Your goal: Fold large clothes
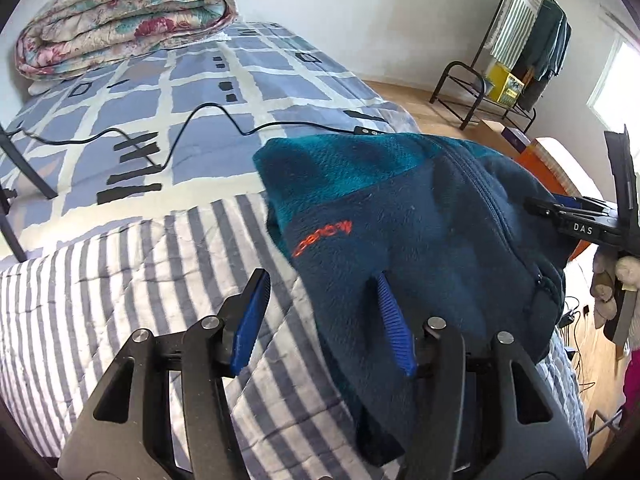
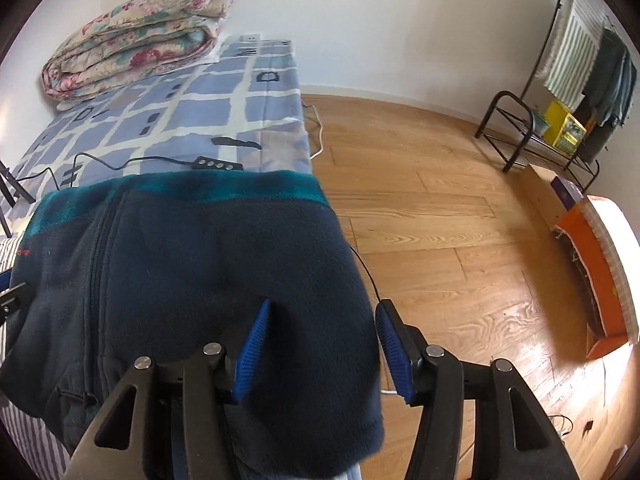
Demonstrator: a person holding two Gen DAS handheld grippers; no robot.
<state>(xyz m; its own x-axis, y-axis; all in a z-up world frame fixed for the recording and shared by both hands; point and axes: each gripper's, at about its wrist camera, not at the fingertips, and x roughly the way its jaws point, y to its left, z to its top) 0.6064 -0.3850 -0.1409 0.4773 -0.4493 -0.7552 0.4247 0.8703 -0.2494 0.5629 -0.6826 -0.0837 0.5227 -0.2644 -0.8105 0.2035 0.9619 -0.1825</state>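
- My left gripper [image 1: 324, 320] and right gripper [image 2: 320, 344] have fingers apart, clamped on nothing.
- The navy fleece jacket [image 1: 420, 232] lies folded on the bed [image 1: 120, 280].
- I should lift clear without snagging fleece.

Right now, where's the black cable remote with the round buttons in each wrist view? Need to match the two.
Left wrist: the cable remote sits upper centre, mostly hidden behind the far edge of the fleece jacket.
Right wrist: the remote lies left of centre, fully visible on the checked sheet, just beyond the jacket's teal band.
Shared landmark: the folded floral quilt, upper left in both.
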